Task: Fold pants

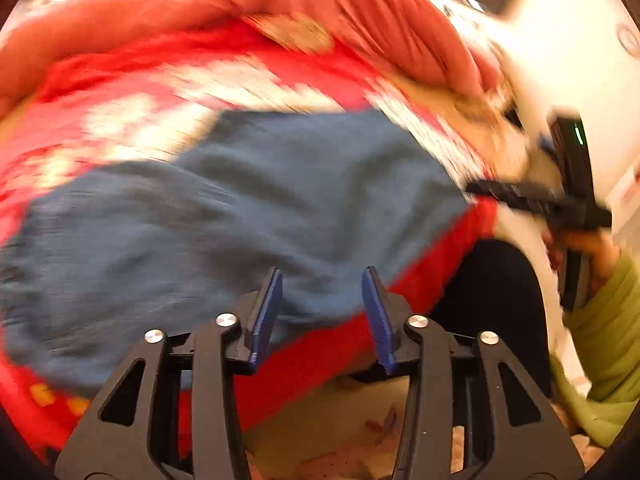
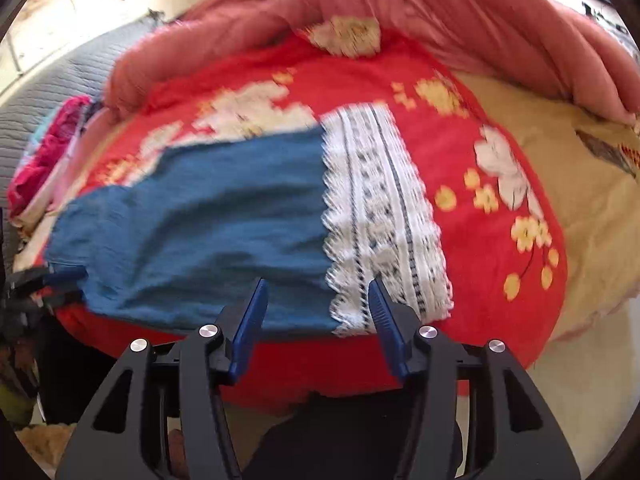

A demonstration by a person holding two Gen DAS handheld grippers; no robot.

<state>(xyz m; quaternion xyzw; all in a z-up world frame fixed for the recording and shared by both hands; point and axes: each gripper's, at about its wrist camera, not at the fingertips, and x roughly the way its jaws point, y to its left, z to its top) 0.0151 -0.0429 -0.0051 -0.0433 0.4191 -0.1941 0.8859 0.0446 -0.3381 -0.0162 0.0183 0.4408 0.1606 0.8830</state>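
Jaws of both grippers gape above blue pants (image 2: 200, 216) on red floral blanket (image 2: 480, 312).

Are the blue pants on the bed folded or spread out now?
Folded, it seems: the blue pants form one compact block, lace hem at one end, flat on the red blanket.

No legible text, label, brand or number anywhere in either view.
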